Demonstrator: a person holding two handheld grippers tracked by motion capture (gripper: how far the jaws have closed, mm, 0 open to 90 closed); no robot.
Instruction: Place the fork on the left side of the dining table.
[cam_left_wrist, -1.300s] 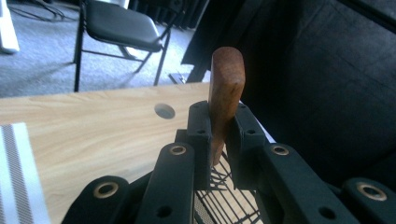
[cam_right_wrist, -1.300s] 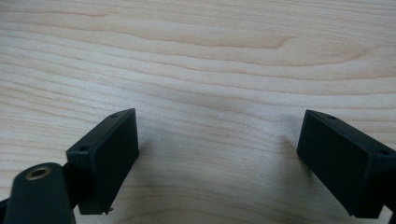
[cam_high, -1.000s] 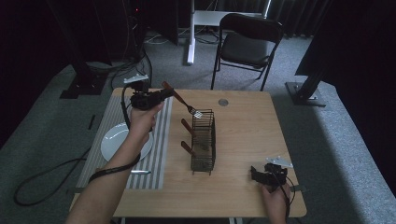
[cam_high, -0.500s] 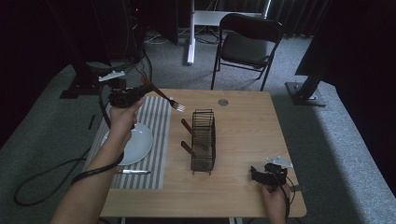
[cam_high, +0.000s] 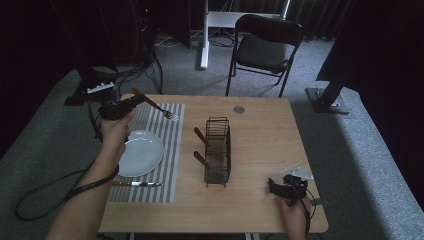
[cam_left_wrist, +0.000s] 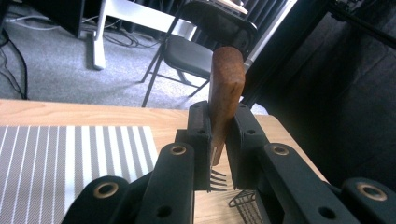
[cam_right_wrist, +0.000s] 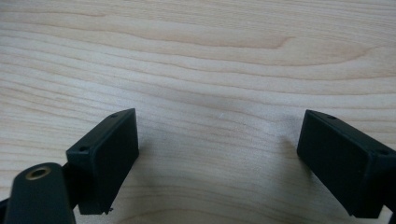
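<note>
High view shows a fork (cam_high: 156, 106) with a brown wooden handle held above the far left of the bench (cam_high: 260, 205), over the striped placemat (cam_high: 169, 155), its tines pointing toward the wire rack (cam_high: 218, 151). The left claw (cam_high: 131, 103) is clamped on the fork's handle; in the left gripper view the handle rises between the two jaws and the tines show below them. A white plate (cam_high: 141, 154) lies on the placemat near the person's left hand (cam_high: 117, 131), and a knife (cam_high: 136, 184) lies at the mat's near edge. Two wooden handles stick out of the rack's left side. The right claw (cam_high: 276, 185) rests on the bench's near right corner, jaws spread wide over bare wood.
</note>
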